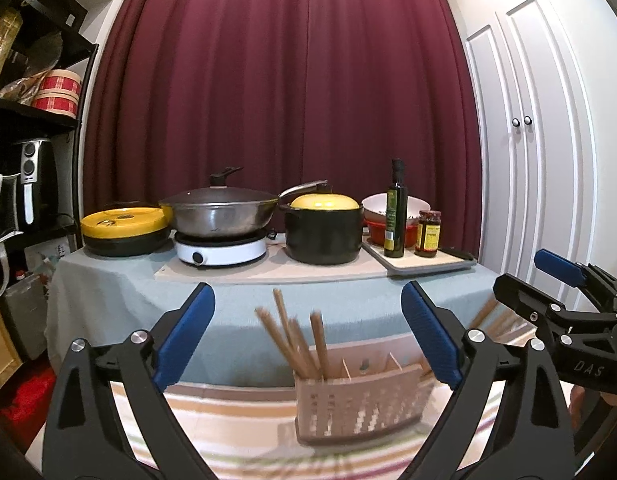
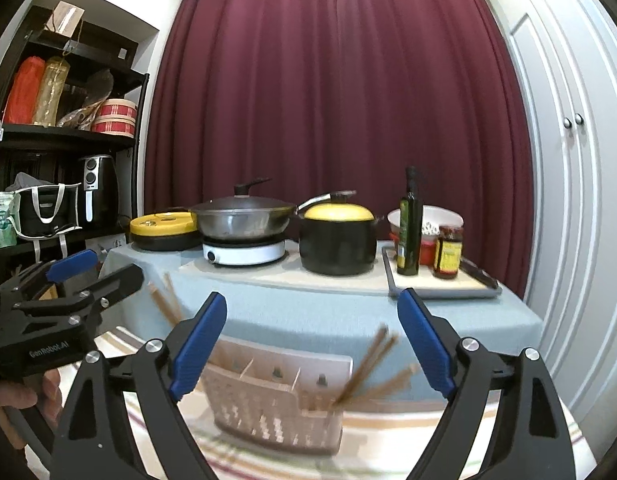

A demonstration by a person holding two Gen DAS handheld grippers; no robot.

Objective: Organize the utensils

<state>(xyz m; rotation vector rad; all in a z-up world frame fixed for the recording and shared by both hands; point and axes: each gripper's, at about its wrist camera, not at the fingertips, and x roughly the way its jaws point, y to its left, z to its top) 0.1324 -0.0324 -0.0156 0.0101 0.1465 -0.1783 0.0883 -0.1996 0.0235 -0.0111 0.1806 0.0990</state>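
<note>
Utensil holder (image 1: pixel 358 404): a pale pink, perforated plastic caddy with thin dividers forming several compartments, standing low in the centre of both wrist views on a striped cloth (image 1: pixel 236 424). Chopsticks (image 1: pixel 298 338): brown wooden sticks, blurred; about four lean upright in the compartment at the left end in the left wrist view, and a second bundle (image 2: pixel 366 368) splays from the compartment at the right end in the right wrist view; exact counts cannot be told. Left gripper (image 1: pixel 308 336): jaws spread wide, blue pads either side of the holder, gripping nothing. Right gripper (image 2: pixel 312 342): likewise wide apart and empty, framing the holder. A hand (image 2: pixel 24 396) grasps the left gripper's handle at lower left. Behind, on a blue-clothed table (image 1: pixel 348 304): one wok (image 1: pixel 220 210), one black pot (image 1: pixel 322 230), one oil bottle (image 1: pixel 395 212), one jar (image 1: pixel 428 233).
</note>
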